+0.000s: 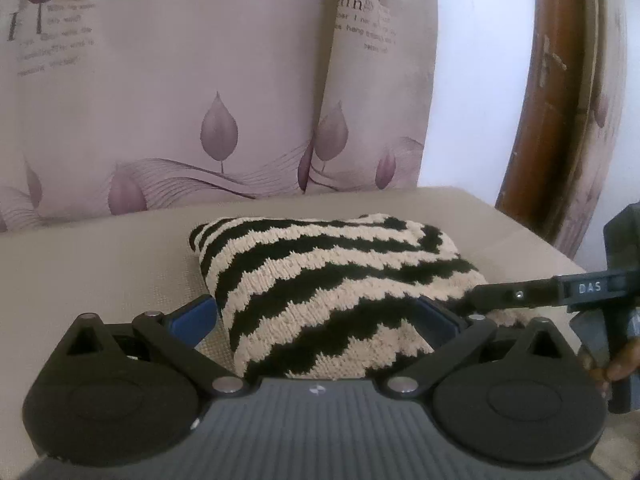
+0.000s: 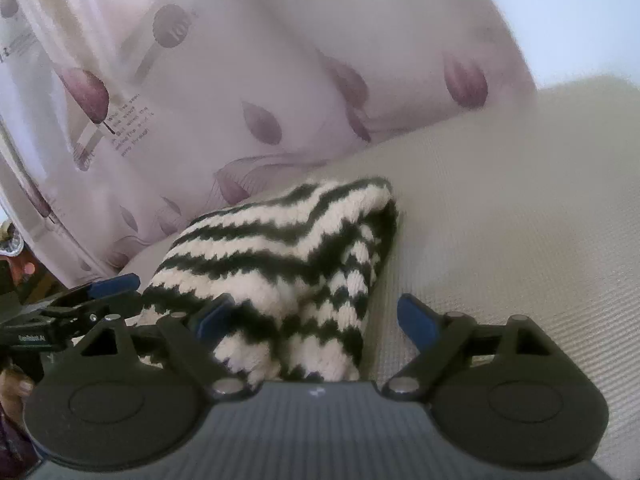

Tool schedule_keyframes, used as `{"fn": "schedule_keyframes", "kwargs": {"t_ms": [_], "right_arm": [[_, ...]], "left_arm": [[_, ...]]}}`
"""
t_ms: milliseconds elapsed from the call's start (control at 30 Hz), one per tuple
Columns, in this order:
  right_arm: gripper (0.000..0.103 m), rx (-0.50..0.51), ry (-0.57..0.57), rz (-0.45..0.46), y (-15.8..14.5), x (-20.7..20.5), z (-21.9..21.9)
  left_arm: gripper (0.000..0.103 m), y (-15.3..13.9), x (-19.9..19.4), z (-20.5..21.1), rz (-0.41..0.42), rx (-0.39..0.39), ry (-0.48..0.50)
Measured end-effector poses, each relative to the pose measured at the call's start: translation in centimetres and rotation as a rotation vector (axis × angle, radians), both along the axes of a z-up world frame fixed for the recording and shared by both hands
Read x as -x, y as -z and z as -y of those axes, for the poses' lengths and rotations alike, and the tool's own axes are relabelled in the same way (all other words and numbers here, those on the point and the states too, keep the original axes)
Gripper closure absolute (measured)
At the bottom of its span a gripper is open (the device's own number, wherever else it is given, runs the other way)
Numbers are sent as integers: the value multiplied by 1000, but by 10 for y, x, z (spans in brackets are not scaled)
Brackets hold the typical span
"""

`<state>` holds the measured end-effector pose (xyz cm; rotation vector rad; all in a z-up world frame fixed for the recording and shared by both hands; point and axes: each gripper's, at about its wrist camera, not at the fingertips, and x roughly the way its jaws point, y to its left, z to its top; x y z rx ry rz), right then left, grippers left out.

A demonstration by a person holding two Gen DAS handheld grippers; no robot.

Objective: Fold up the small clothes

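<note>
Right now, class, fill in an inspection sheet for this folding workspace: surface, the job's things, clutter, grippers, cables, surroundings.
Surface: beige cushion, bare around the garment.
Job's things: one striped knit garment, black and cream, lying folded in a bundle.
Clutter: nothing seen.
Grippers: left gripper open, jaws either side of the garment's near edge; right gripper open, its left finger on the garment, its right finger over bare cushion.
Cables: nothing seen.
Surroundings: leaf-print fabric behind; wooden frame at the right in the left wrist view.
</note>
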<state>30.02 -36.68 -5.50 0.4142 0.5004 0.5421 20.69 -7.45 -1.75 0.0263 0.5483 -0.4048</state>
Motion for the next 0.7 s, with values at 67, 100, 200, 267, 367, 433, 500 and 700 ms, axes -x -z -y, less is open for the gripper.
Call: {"fn": "schedule_keyframes", "kwargs": {"t_ms": [67, 100, 200, 267, 367, 433, 500, 700], "right_arm": [[14, 2, 5, -13, 5, -3, -2], [14, 4, 3, -18, 7, -4, -4], [10, 17, 1, -18, 8, -5, -5], [7, 12, -2, -24, 10, -6, -4], [7, -5, -6, -32, 13, -7, -2], [6, 0, -7, -30, 13, -6, -3], [5, 17, -8, -25, 12, -6, -6], [3, 55, -26, -19, 11, -6, -14]], "left_arm": [[0, 2, -2, 2, -4, -12, 1], [0, 3, -3, 3, -7, -16, 7], [0, 6, -6, 5, -15, -21, 12], [0, 7, -7, 5, -18, -21, 11], [0, 9, -9, 6, -27, -16, 9], [0, 11, -10, 7, -28, -19, 8], [0, 12, -11, 8, -34, -21, 10], [0, 18, -18, 8, -60, -17, 22]]}}
